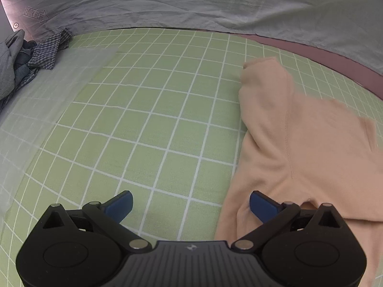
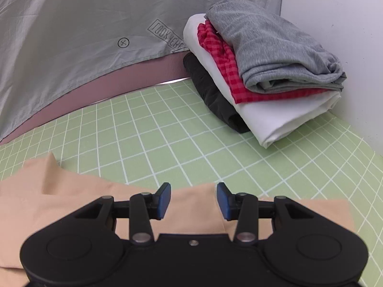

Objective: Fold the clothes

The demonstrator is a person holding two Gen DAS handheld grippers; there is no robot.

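Peach garment [image 1: 299, 143] edge between spread left tongs [image 1: 190, 205]

The counter [image 1: 153, 124] is covered by a light green mat with a white grid. A peach garment [image 1: 299, 148] lies on it, partly folded, one narrow end reaching toward the far edge. At the far left sits a crumpled pile [image 1: 26, 59] of grey and checked clothes, and next to it a pale translucent sheet [image 1: 47, 100] lies flat on the mat. At the far right corner stands a folded stack [image 2: 263, 71]: a black piece at the bottom, then white, red check, and grey on top. A grey cloth [image 2: 83, 35] hangs behind the far edge.
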